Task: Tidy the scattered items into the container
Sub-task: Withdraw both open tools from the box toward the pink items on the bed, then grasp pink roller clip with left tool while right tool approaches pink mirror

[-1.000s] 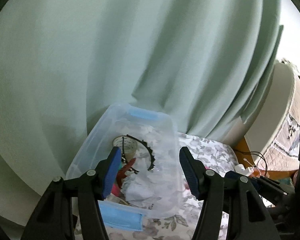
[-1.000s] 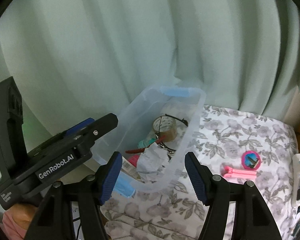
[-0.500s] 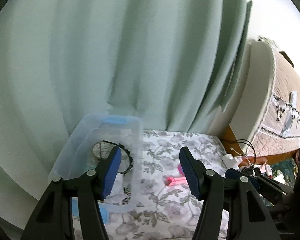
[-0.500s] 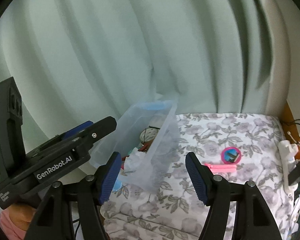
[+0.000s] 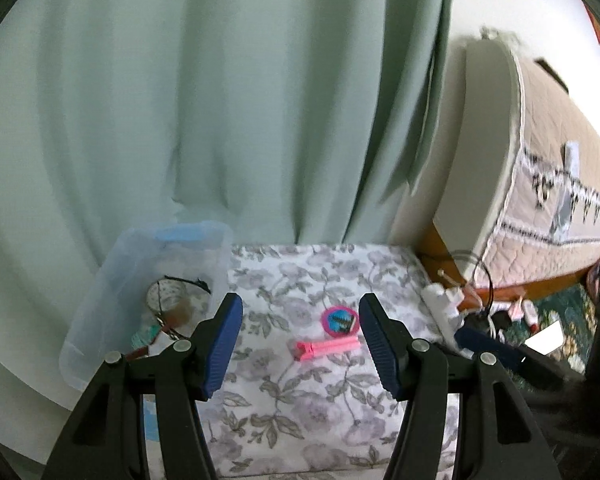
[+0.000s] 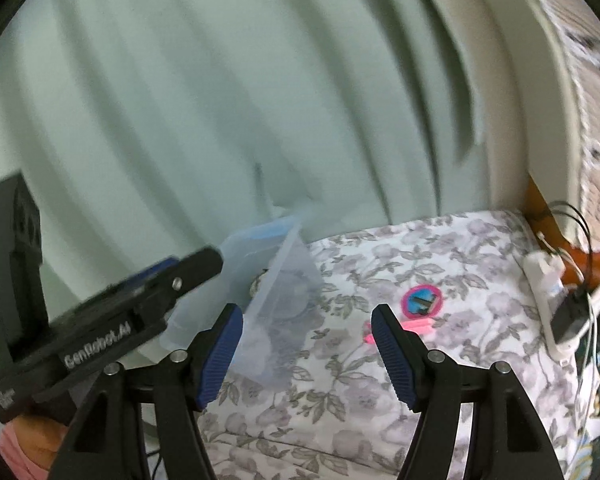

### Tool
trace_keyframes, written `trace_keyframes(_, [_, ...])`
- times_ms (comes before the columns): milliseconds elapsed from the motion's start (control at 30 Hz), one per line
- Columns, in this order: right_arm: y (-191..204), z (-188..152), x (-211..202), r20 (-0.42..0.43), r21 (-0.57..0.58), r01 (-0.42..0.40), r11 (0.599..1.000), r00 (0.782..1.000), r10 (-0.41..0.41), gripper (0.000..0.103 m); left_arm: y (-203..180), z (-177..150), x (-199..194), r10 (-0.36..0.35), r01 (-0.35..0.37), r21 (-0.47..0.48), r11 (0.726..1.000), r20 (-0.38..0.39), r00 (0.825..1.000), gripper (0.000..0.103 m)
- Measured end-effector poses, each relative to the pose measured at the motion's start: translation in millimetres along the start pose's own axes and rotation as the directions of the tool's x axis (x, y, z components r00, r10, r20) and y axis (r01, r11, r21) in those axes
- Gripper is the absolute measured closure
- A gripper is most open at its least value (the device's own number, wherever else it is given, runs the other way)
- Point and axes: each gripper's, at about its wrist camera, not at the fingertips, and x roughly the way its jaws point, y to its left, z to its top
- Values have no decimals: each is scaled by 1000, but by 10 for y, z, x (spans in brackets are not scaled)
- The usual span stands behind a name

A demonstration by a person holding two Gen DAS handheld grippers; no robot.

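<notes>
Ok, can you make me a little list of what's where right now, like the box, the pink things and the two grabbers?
surface: floral cloth
container: clear plastic box at the left, in front of the green curtain
in the box: tape roll and other small bits, too jumbled to name
still out: round pink item; pink clip just in front of it
left gripper: open, empty, pointing at the pink things
right gripper: open, empty
off to the right: white power strip with cables
</notes>
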Motion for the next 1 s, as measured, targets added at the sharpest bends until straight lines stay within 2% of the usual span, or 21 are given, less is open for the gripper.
trace_keyframes(167, [-338, 9, 32, -8, 81, 48, 996, 999, -47, 32, -84, -60, 199, 3, -2, 15, 1000, -52, 999, 41])
trace_keyframes(433, [-640, -69, 348, -99, 125, 96, 988, 992, -84, 32, -72, -214, 630, 32, -34, -6, 999, -156, 987, 41])
trace_keyframes(533, [-777, -111, 466, -132, 143, 119, 983, 986, -101, 32, -36, -323, 857, 51, -57, -23, 998, -207, 977, 41])
trace_keyframes(767, [-1174, -241, 758, -224, 196, 205, 959, 961, -160, 32, 75, -606, 1359, 38, -63, -69, 996, -321, 946, 41])
trace_keyframes(900, [-1321, -297, 917, -270, 212, 235, 949, 947, -175, 32, 33, -723, 1615, 12, -19, -18, 1000, -343, 939, 41])
trace_keyframes(1000, [-1396, -324, 1005, -290, 222, 251, 942, 939, -182, 32, -24, -755, 1765, 0, 18, 51, 999, -335, 942, 41])
